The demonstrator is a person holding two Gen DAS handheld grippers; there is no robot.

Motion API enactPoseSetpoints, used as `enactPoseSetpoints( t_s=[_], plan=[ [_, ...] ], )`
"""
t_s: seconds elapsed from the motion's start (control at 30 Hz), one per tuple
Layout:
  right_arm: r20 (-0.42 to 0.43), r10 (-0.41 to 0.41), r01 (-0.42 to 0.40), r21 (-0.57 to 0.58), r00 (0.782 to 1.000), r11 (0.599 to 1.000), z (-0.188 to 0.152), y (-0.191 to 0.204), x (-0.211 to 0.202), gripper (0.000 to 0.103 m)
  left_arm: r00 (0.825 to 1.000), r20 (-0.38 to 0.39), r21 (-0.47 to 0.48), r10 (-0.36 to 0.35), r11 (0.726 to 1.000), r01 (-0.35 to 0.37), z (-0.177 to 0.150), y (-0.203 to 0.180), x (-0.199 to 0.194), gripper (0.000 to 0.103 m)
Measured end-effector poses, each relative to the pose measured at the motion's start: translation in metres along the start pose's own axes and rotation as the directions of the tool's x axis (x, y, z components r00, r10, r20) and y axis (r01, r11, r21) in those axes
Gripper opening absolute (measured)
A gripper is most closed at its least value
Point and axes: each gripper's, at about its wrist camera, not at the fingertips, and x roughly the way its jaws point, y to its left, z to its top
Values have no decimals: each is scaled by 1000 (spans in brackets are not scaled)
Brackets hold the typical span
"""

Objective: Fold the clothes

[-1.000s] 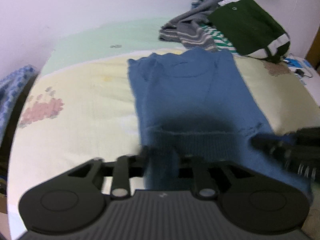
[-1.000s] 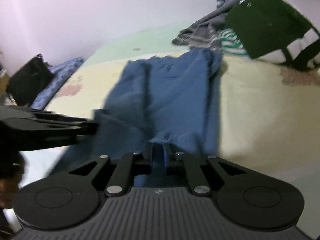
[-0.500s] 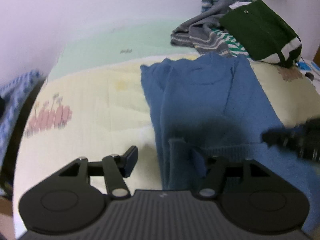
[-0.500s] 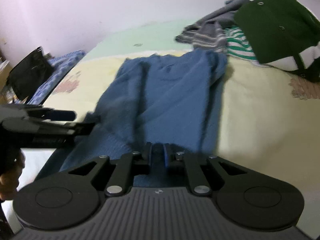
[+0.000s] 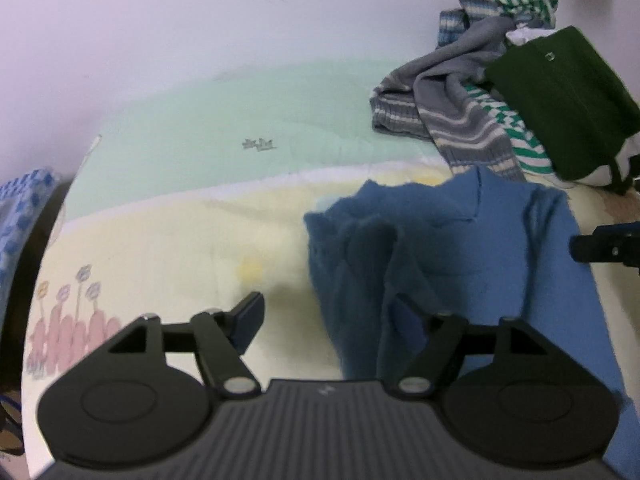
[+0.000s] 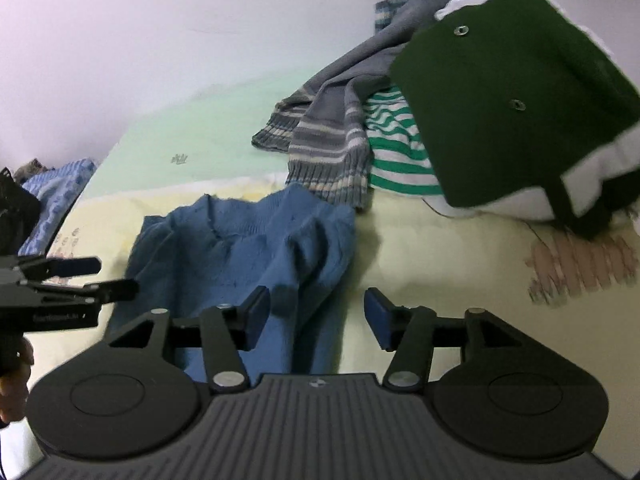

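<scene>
Blue knitted sweater (image 6: 248, 248) is lying on the pale yellow and green bedsheet (image 5: 168, 216), with its long sides turned inward, so it is making a narrow strip with the collar pointing to the wall. I am judging that the side folds are done and the fold across the length is left, because the near hem is not yet brought toward the collar.

I am holding the left gripper (image 5: 328, 320) above the sweater's left edge; its jaws are standing wide apart and are gripping nothing. One finger is over the bare sheet, the other is over the blue knit. The right gripper (image 6: 316, 312) is also spread wide and empty, with one pad over the sweater's right edge and the other over the sheet just beside it.

Behind the collar, a pile of other clothes is waiting: a grey striped knit sweater (image 6: 328, 136), a green and white striped garment (image 6: 396, 156) and a dark green jacket with snap buttons (image 6: 500, 112). None of them is looking folded, so most of the task is remaining. A blue patterned cloth (image 6: 60, 192) is lying at the bed's left edge.
</scene>
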Motion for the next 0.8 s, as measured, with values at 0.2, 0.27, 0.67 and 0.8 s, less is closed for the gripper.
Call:
enactPoseSetpoints(
  t_s=[0.2,0.27,0.67,0.8],
  plan=[
    [-16,22,-22,25,1000,999,10,-11,27,61,1000,13,61,11,998,-11,11,-10,20,81],
    [-20,33,-32,23,999,999,15,-13,35,62,999,22,73,26,997,-27,16,-11,26,89],
    [32,27,-25,-56,999,998,24,-6,49,50,999,28,-33,-32,999,33,20,2,51,102],
    [37,98,-98,-1,995,995,10,-16,19,50,1000,-2,-49,-24,999,24,20,5,49,102]
  ],
)
